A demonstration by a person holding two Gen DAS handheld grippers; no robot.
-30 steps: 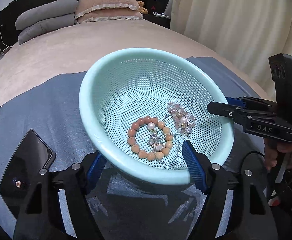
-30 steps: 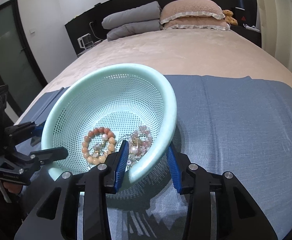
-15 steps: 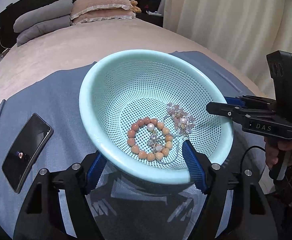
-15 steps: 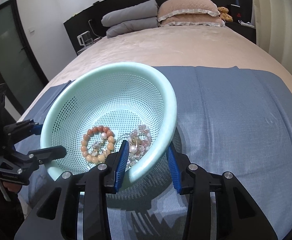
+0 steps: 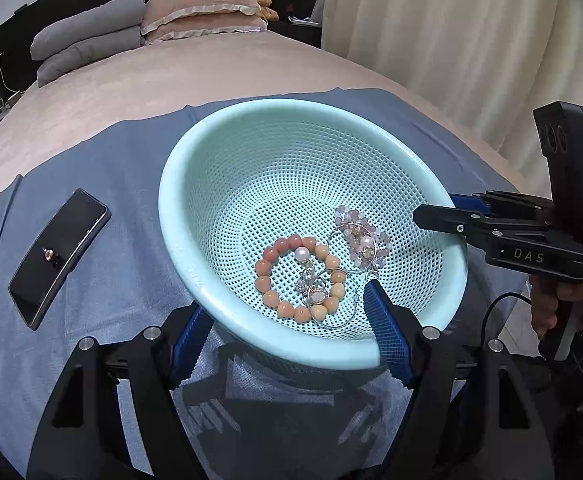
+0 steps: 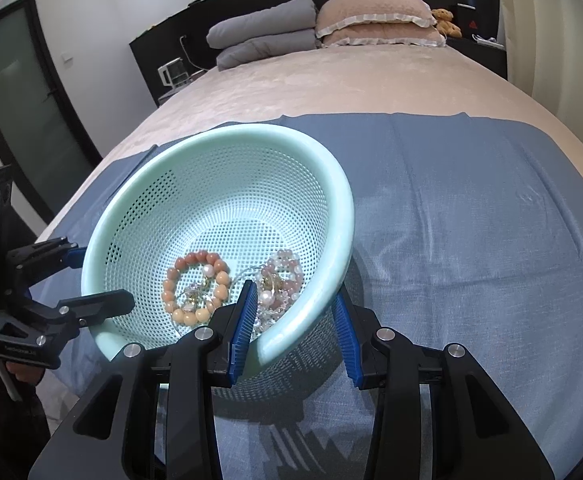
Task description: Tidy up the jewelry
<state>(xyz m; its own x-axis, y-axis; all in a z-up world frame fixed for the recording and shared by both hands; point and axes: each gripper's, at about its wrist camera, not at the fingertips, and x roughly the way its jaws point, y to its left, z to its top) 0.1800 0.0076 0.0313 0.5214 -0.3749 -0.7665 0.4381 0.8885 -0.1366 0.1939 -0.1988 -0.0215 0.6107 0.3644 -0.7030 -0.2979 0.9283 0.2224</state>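
A mint-green perforated basket (image 5: 179, 216) (image 6: 343, 208) hangs tilted just above the blue cloth, casting a shadow beneath. Inside lie a peach bead bracelet (image 5: 267, 268) (image 6: 169, 284), a pink-and-pearl bead bracelet (image 5: 355, 220) (image 6: 287, 264), and small crystal pieces on a thin wire hoop (image 5: 315, 288). My left gripper (image 5: 289, 334) (image 6: 87, 280) is shut on the basket's near rim, one finger inside and one under the wall. My right gripper (image 6: 295, 330) (image 5: 451, 216) is shut on the opposite rim, likewise straddling it.
A black phone (image 5: 57, 256) lies on the blue cloth (image 6: 471, 240) left of the basket. The cloth covers the foot of a beige bed; pillows (image 6: 371, 20) are at the head. A curtain (image 5: 471, 40) hangs on the right. A person's hand (image 5: 547, 304) holds the right gripper.
Both grippers have carried the basket across the cloth, away from the phone, which now lies fully in view. The jewelry has barely shifted. Neither grip has changed.
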